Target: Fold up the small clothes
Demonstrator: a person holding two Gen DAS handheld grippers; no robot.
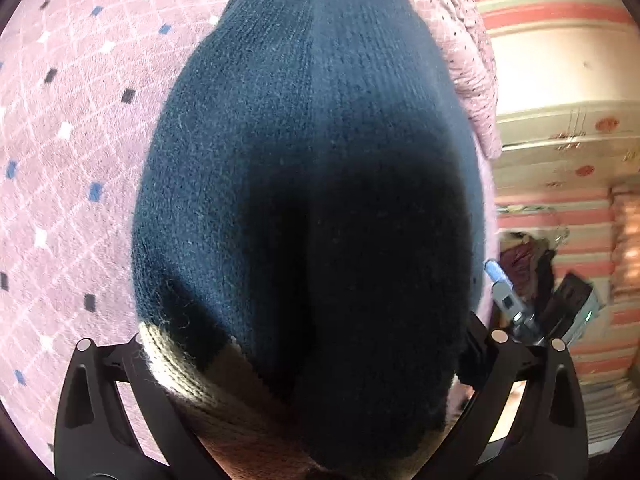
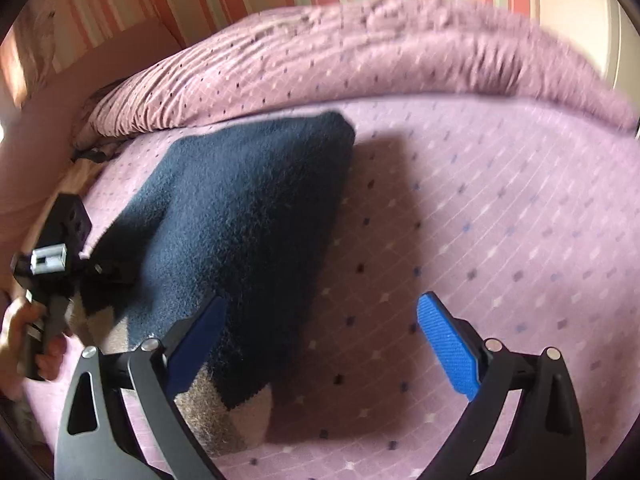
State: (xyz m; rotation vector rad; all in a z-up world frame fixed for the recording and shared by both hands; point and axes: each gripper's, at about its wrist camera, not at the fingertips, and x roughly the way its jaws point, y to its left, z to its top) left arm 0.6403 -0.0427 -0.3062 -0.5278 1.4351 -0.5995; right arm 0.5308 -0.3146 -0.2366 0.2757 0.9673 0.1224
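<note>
Navy knit garment lifted at its tan hem over the pink bedspread.

The navy knit garment (image 2: 240, 216), with tan hem (image 2: 224, 412), fills the centre of the left wrist view and the left half of the right wrist view, above the pink bedspread (image 2: 480, 208). It looks soft, light and floppy, likely to sag, so the thicker ribbed hem seems the best hold. The left gripper (image 2: 52, 264) appears clamped on the hem, though its fingertips are hidden. The right gripper (image 2: 320, 348) is spread wide, empty, its left finger beside the cloth.
</note>
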